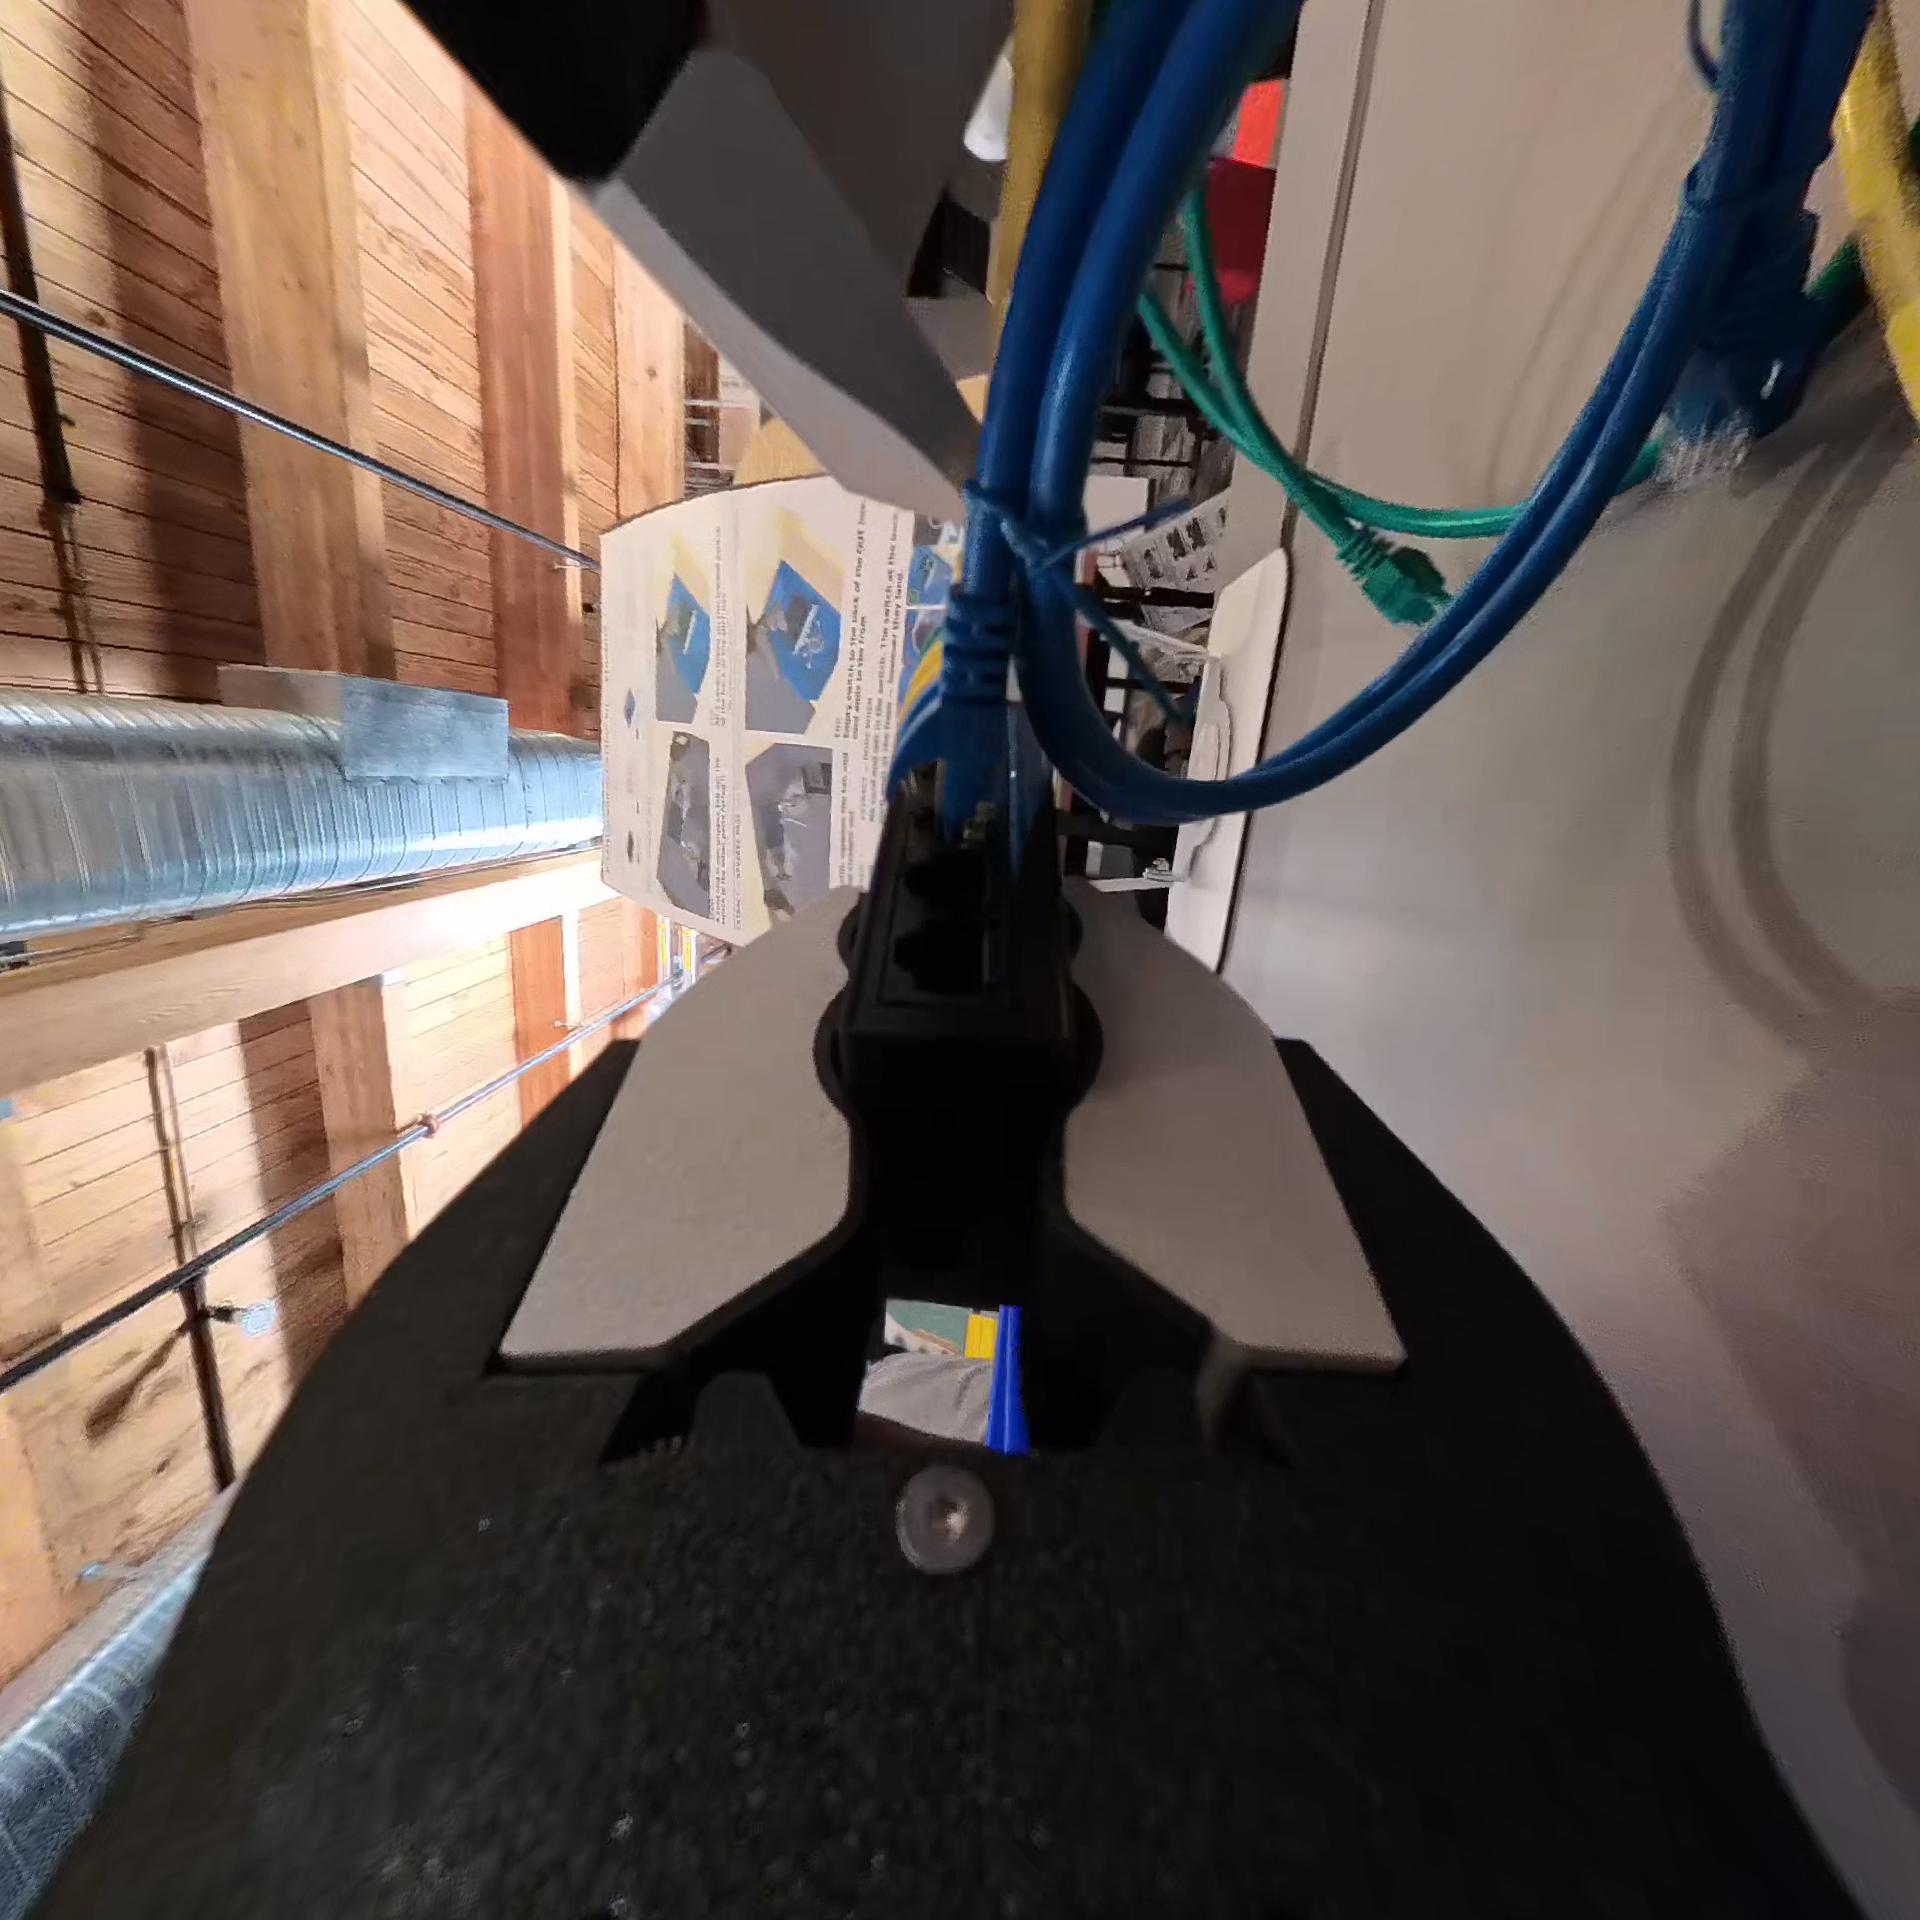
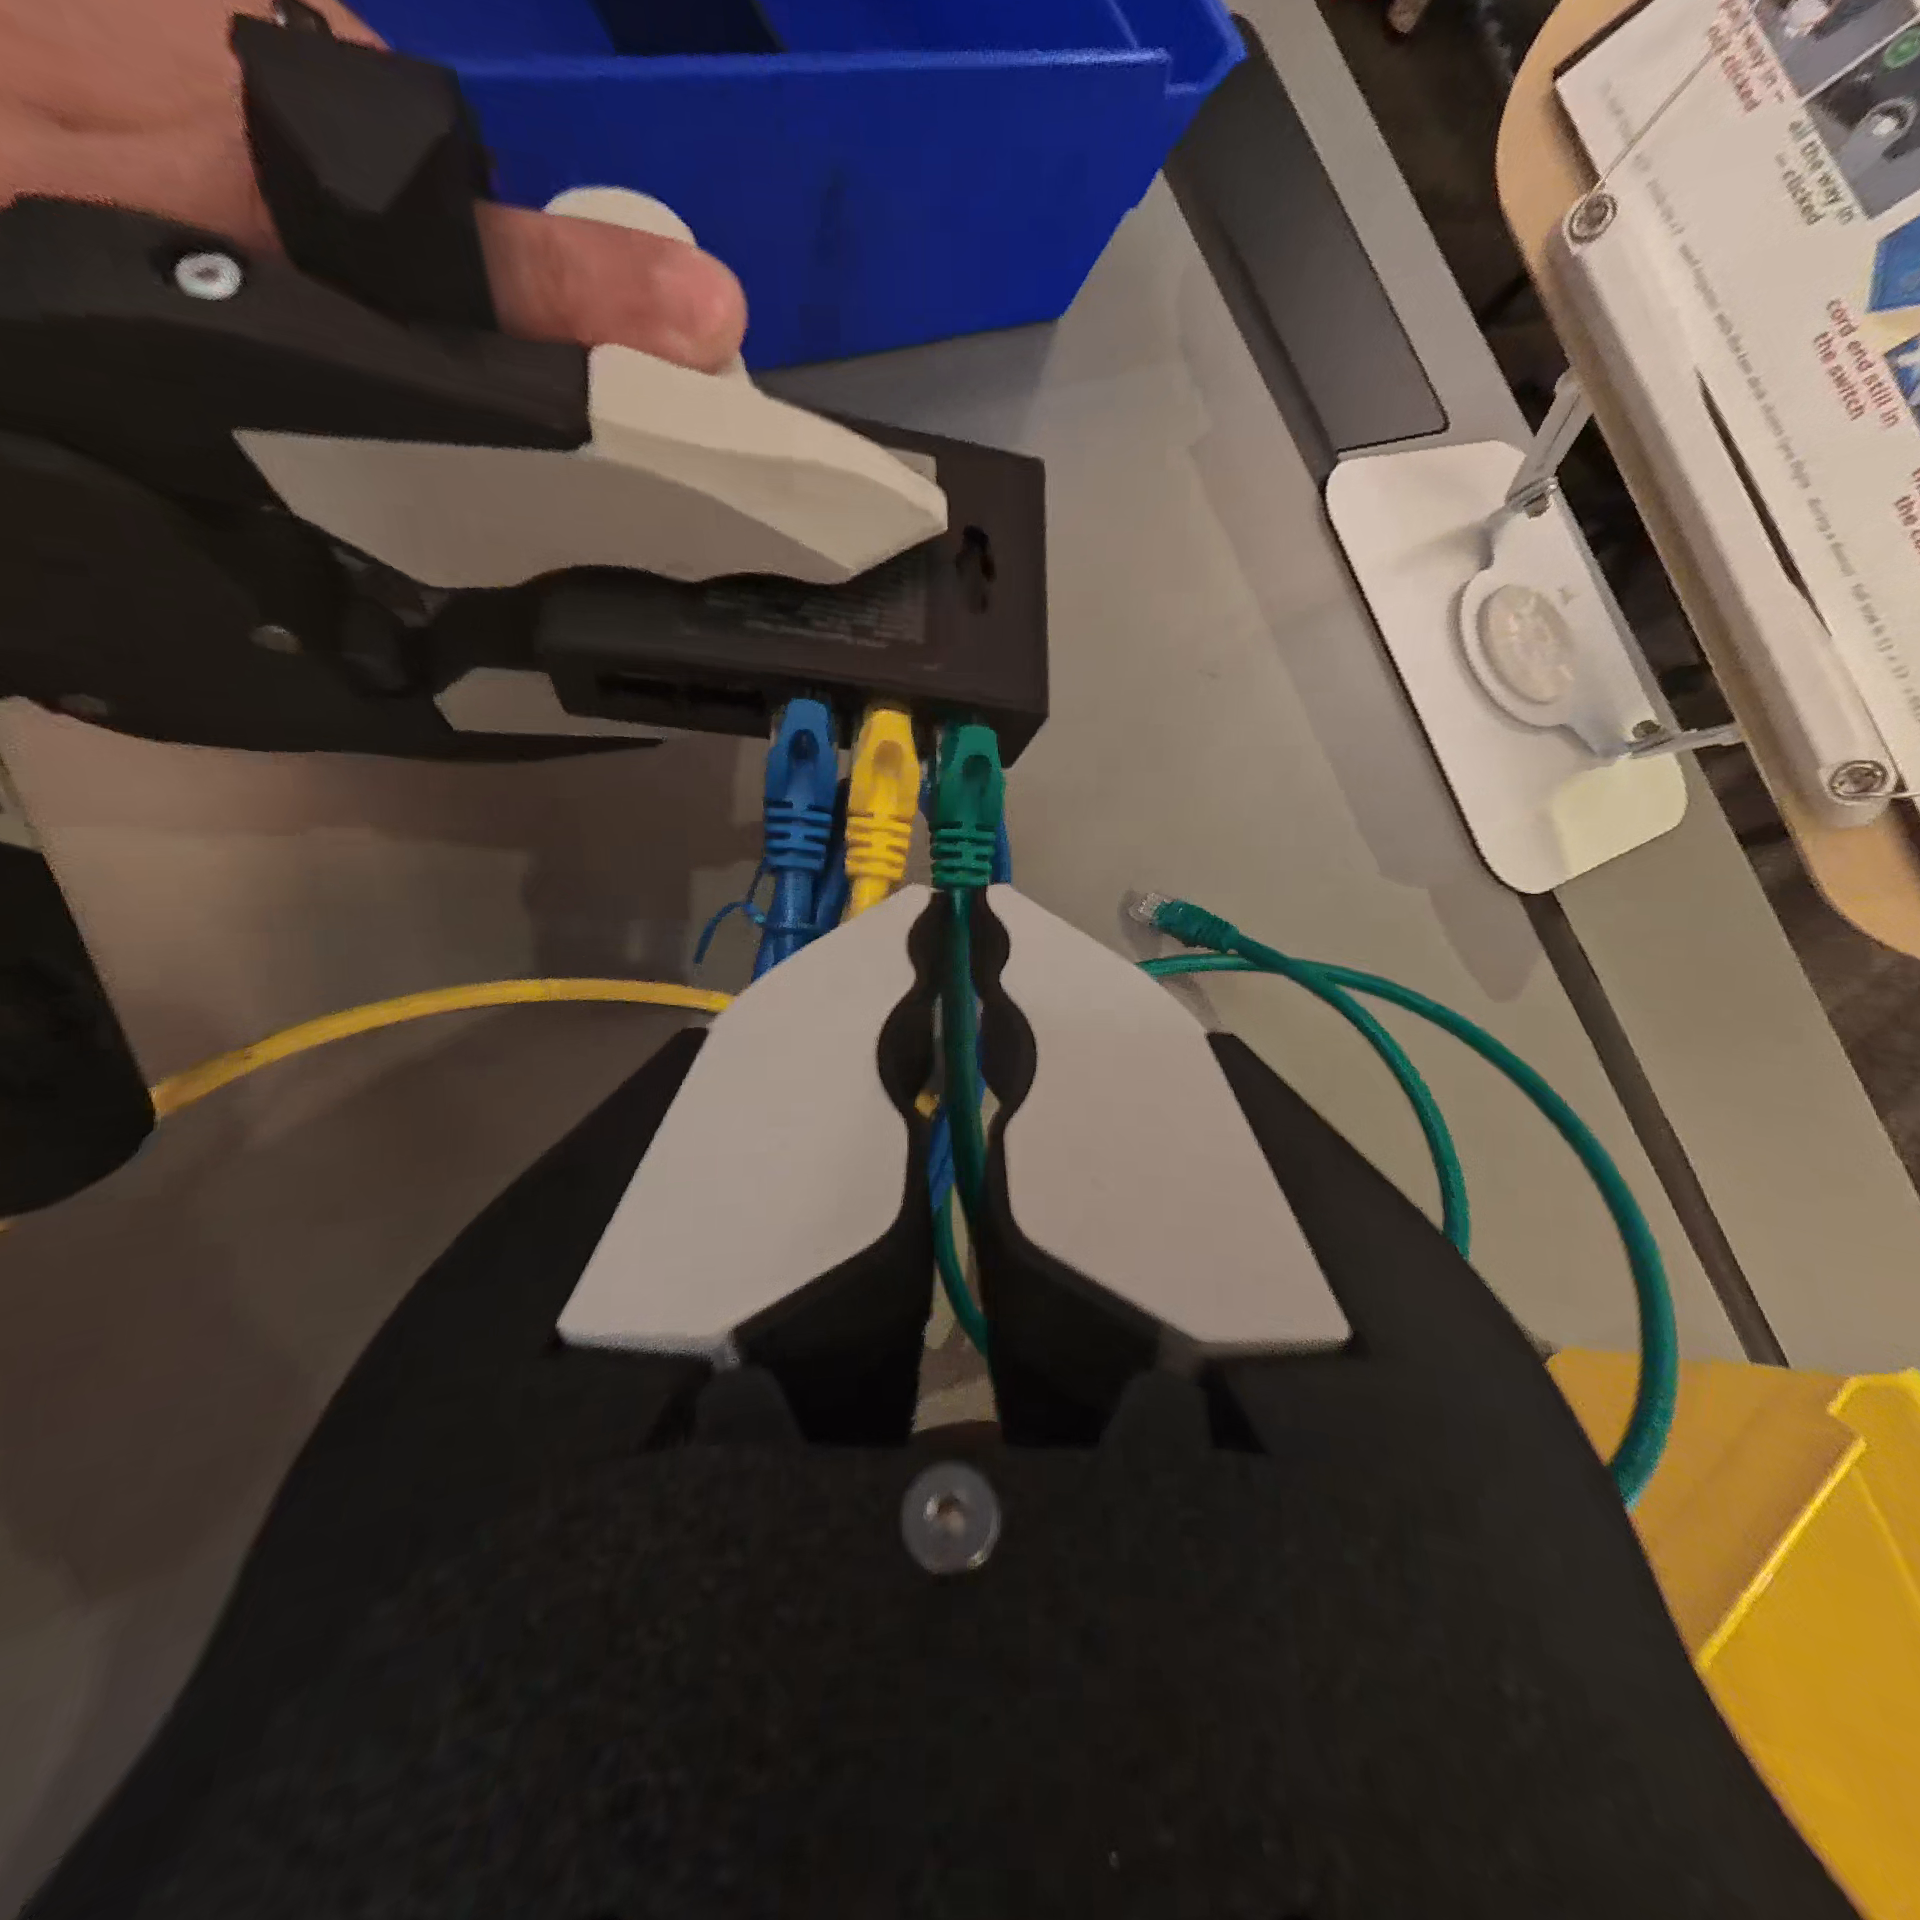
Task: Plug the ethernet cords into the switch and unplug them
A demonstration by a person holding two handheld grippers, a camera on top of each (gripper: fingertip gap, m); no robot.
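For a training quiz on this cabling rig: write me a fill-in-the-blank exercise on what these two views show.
1. The left gripper is shut on the black ____.
2. Three plugs sit in its ports: blue plug, yellow plug, and ____ at the right.
3. The right gripper is shut on the ____ cord just behind its plug.
4. The bin behind the left gripper is ____.

Missing words: switch; green; green; blue

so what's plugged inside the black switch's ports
Blue plug, yellow plug and green plug sit in the small black plastic switch; their tips are hidden inside, other ports look empty.
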